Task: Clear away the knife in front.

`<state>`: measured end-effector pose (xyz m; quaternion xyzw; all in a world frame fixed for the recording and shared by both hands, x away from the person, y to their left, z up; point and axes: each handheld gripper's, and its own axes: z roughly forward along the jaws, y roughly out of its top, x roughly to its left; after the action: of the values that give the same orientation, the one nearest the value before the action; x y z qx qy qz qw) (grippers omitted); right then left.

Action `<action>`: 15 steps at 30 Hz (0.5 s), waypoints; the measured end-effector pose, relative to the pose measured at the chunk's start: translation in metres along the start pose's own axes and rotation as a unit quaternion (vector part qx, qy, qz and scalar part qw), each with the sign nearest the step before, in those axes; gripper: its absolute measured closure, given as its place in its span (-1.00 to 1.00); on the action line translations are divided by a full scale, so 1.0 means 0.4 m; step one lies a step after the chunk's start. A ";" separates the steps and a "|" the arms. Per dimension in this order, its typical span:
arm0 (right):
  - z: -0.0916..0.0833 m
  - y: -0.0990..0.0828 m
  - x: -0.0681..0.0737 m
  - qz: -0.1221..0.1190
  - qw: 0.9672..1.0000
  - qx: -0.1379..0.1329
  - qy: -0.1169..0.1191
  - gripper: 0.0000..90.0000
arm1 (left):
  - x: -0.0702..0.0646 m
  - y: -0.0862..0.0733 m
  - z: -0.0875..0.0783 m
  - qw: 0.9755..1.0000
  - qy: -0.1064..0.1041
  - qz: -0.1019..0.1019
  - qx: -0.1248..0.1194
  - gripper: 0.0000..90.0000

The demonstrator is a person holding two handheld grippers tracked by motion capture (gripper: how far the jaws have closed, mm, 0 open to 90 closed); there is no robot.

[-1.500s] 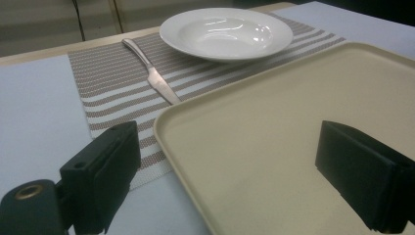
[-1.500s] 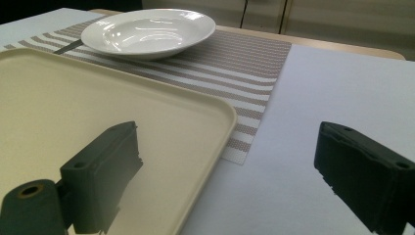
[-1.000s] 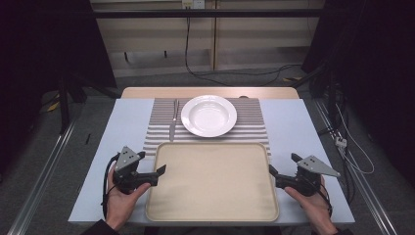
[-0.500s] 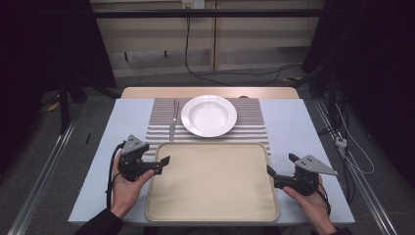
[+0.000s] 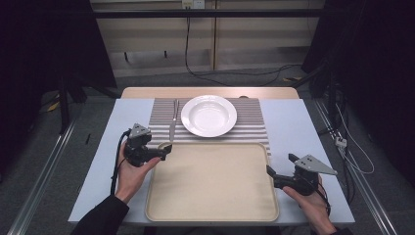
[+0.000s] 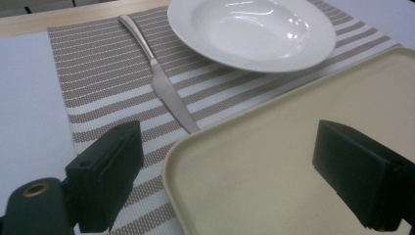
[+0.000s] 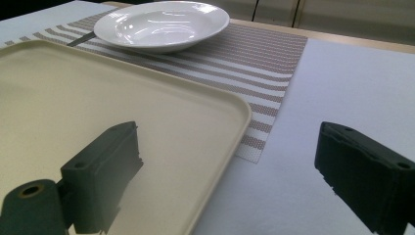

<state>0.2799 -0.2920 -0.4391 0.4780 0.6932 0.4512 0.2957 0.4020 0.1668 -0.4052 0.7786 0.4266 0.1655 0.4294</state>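
An empty beige tray [image 5: 210,181] lies on the near half of the table. Behind it a white deep plate [image 5: 209,115] rests on a striped placemat [image 5: 252,125], and a steel knife [image 5: 172,125] lies left of the plate. My left gripper [image 5: 166,150] is open at the tray's far left corner [image 6: 186,147], which sits between its jaws just short of the knife tip [image 6: 188,122]. My right gripper [image 5: 281,164] is open at the tray's right edge [image 7: 240,122], one jaw over the tray and one over the table. Neither holds anything.
The white tabletop [image 5: 303,132] has bare strips left and right of the tray. A wooden strip [image 5: 210,92] runs along the far edge. Cables lie on the floor beyond the table [image 5: 235,73] and to its right [image 5: 352,147].
My left gripper has moved away from the person along the tray's left side to its far left corner. The right gripper has barely shifted.
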 end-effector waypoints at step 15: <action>0.003 0.001 0.003 -0.001 1.000 -0.001 0.009 -0.80 | 0.052 0.063 0.075 0.999 0.032 0.002 0.016 -0.73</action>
<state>0.2806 -0.2902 -0.4392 0.4731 0.6958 0.4556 0.2908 0.4459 0.1609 -0.4041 0.7807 0.4409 0.1846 0.4025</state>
